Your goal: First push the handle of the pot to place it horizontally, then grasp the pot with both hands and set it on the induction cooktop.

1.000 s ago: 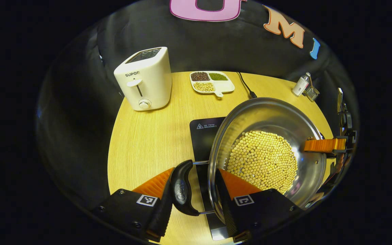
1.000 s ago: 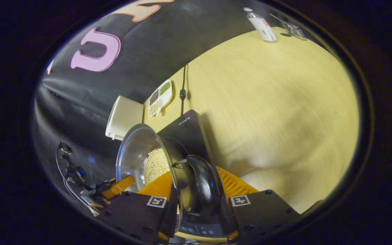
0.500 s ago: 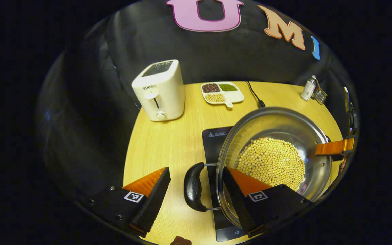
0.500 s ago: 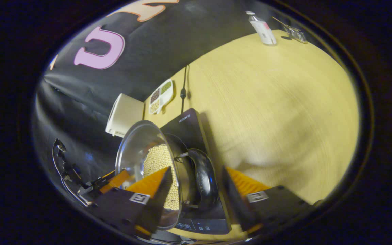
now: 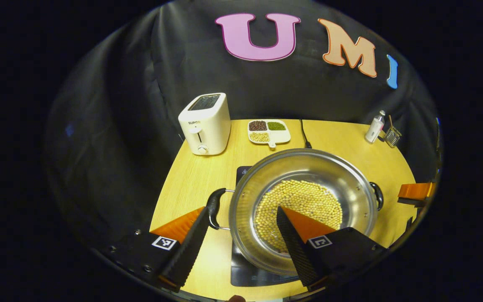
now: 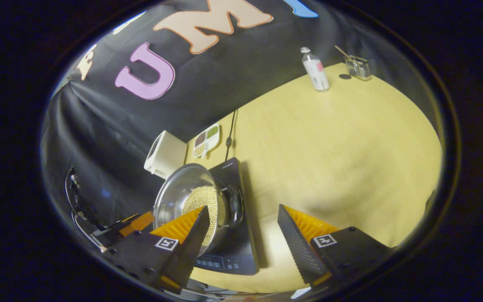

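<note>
A steel pot holding yellow soybeans rests on the black induction cooktop, its two black handles out to the left and right. My left gripper is open and raised above the pot's near left side, touching nothing. In the right gripper view the pot sits on the cooktop at lower left. My right gripper is open above the cooktop's right edge, clear of the handle. The right gripper's finger pokes in at the far right of the left gripper view.
A white toaster, a divided dish of beans and the cooktop's cord stand at the back of the wooden table. A small bottle and a clear holder sit at the back right corner.
Both grippers opened, let go of the pot's handles and drew back and upward. The pot stays on the cooktop.
</note>
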The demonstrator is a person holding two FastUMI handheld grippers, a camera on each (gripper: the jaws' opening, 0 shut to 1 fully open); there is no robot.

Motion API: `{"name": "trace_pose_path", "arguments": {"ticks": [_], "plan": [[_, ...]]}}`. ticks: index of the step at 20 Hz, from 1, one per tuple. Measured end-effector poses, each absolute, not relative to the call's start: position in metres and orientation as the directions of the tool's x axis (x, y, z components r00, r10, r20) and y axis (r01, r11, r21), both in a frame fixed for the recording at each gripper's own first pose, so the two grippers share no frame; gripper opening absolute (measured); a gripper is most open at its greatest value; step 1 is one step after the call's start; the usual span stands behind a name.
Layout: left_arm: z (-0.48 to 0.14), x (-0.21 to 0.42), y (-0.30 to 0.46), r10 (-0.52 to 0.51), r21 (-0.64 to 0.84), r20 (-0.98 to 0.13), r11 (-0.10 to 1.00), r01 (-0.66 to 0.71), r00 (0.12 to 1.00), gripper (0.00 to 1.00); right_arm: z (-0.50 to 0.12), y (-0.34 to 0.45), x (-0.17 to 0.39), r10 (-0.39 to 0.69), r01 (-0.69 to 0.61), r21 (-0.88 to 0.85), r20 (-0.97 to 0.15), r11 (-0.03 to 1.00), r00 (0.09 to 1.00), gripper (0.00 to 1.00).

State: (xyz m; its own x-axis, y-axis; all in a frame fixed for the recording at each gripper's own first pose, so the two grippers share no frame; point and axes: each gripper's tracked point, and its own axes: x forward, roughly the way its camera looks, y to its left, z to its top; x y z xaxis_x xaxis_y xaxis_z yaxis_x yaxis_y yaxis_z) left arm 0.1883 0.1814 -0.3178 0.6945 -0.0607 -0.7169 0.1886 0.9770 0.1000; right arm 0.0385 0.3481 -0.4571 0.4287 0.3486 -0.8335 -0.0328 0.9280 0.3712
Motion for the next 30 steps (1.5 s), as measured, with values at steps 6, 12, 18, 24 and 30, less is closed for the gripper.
{"name": "trace_pose_path", "arguments": {"ticks": [6,12,18,24,30], "plan": [[-0.264,0.142,0.106,-0.075,0.097,-0.640,0.979,0.177,0.765,0.98,-0.388,0.283,0.046,0.369,-0.135,0.351,-0.776,0.926,0.511,0.92],[-0.205,0.105,0.011,-0.127,0.055,-0.532,0.981,0.184,0.837,0.98,-0.302,0.222,0.082,0.397,-0.261,0.300,-0.670,0.918,0.627,1.00],[-0.138,0.088,-0.052,-0.116,0.076,-0.363,0.985,0.153,0.925,0.97,-0.206,0.169,0.119,0.418,-0.348,0.232,-0.516,0.908,0.748,0.92],[-0.074,0.070,-0.095,-0.106,0.108,-0.166,0.986,0.124,0.981,0.97,-0.135,0.134,0.125,0.443,-0.401,0.188,-0.388,0.896,0.808,0.92],[-0.053,0.054,-0.131,-0.140,0.078,-0.076,0.986,0.146,0.987,0.96,-0.110,0.101,0.117,0.406,-0.376,0.153,-0.348,0.914,0.845,0.92]]}}
